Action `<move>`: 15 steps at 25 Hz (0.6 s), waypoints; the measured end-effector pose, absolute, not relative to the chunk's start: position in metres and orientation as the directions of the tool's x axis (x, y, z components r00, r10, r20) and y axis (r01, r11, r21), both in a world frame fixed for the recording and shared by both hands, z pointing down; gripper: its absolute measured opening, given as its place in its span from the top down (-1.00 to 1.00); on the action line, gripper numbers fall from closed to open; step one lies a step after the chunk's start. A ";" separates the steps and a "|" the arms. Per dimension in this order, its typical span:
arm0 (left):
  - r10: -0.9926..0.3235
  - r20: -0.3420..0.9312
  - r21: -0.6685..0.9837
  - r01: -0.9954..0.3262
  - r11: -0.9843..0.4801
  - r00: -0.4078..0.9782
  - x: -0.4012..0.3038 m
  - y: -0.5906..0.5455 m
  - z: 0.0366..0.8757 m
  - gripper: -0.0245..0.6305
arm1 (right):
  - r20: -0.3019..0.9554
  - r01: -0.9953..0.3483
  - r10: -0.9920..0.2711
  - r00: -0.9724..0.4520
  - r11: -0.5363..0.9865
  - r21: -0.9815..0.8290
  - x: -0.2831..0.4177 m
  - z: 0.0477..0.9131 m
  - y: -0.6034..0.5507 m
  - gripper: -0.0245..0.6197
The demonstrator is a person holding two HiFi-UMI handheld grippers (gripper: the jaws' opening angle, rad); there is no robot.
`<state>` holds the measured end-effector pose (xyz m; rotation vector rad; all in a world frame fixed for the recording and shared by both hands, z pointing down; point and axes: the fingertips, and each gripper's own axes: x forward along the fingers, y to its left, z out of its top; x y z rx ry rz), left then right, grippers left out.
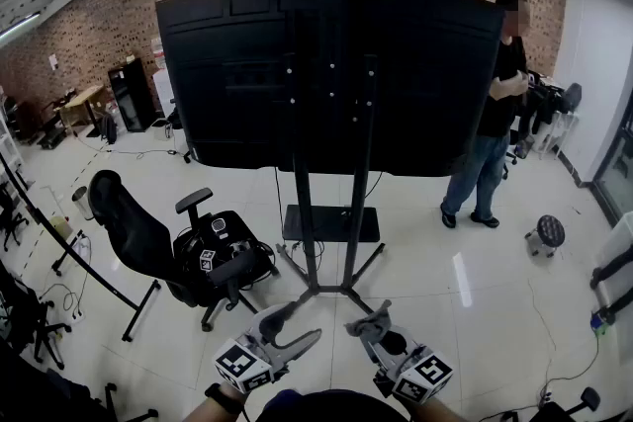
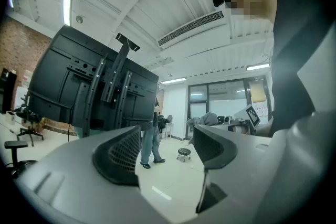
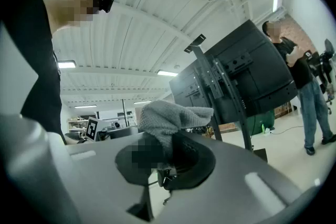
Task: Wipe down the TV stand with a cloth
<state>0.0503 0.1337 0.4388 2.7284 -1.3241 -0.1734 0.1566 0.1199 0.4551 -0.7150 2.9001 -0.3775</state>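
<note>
- Head view: facing the back of the TV stand [image 1: 331, 212], upright on the floor with its splayed feet just ahead. Left gripper [image 1: 300, 323] and right gripper [image 1: 376, 331] both held low and near, well apart from the stand. Grey cloth [image 1: 368, 316] bunched at the right gripper's tip.
- Left gripper view: spread wide, with nothing between the jaws, only floor and a far-off standing person [image 2: 149, 139] beyond. Stand off to the left, untouched.
- Right gripper view: pinching the cloth, which stands up in a rumpled tuft out of the jaws. Pointed toward the stand's posts, nowhere in contact.
- Judged step: approach, with wiping seemingly not begun.
- Next move, as a guess: step closer, lay the cloth against a post or the base, and keep the pinch firm while rubbing along it.
</note>
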 end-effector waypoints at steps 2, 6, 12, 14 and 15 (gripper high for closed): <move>-0.785 -0.068 0.136 -0.774 -0.618 0.615 0.050 0.130 0.441 -0.11 | -0.059 -0.439 -0.471 -0.880 0.855 -0.275 0.158 0.454 0.115 0.83; -0.790 -0.062 0.129 -0.780 -0.613 0.610 0.045 0.119 0.437 -0.11 | -0.066 -0.440 -0.470 -0.880 0.860 -0.256 0.156 0.448 0.099 0.83; -0.788 -0.071 0.126 -0.779 -0.615 0.611 0.023 0.088 0.434 -0.11 | -0.070 -0.452 -0.481 -0.874 0.857 -0.247 0.138 0.442 0.067 0.83; -0.782 -0.077 0.132 -0.771 -0.623 0.618 0.013 0.073 0.435 -0.10 | -0.073 -0.461 -0.491 -0.868 0.851 -0.250 0.128 0.441 0.054 0.83; -0.776 -0.083 0.136 -0.765 -0.630 0.625 0.009 0.065 0.434 -0.10 | -0.070 -0.467 -0.498 -0.865 0.847 -0.252 0.123 0.442 0.047 0.83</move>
